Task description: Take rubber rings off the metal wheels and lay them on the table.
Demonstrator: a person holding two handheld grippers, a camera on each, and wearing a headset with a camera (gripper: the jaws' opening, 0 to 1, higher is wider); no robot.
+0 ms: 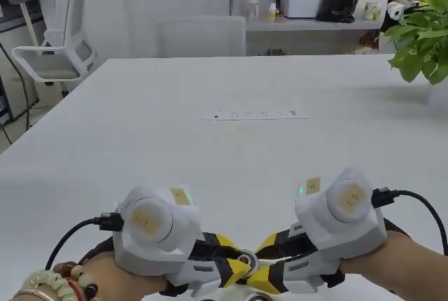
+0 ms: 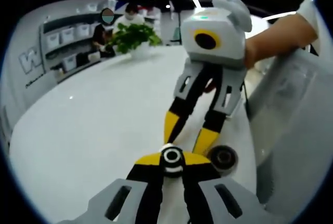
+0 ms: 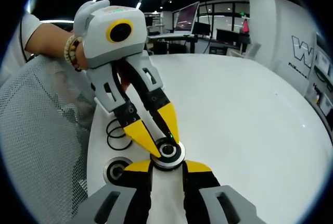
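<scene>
A small metal wheel (image 1: 246, 259) with a black rubber ring is held just above the white table's (image 1: 224, 154) near edge, between both grippers. My left gripper (image 1: 231, 259) reaches in from the left and my right gripper (image 1: 264, 262) from the right, tip to tip. In the left gripper view my yellow jaws flank the wheel (image 2: 171, 159), with the right gripper (image 2: 188, 133) opposite. In the right gripper view the wheel (image 3: 169, 152) sits between my jaws and the left gripper (image 3: 156, 130) pinches it from above. A second wheel (image 3: 117, 171) and two loose black rings (image 3: 115, 135) lie on the table.
The second wheel (image 2: 222, 157) lies close to the table edge by the person's mesh-clad body (image 3: 36, 146). A potted plant (image 1: 420, 42) stands at the far right, a socket panel (image 1: 255, 114) mid-table, a white chair (image 1: 59, 42) beyond the far left corner.
</scene>
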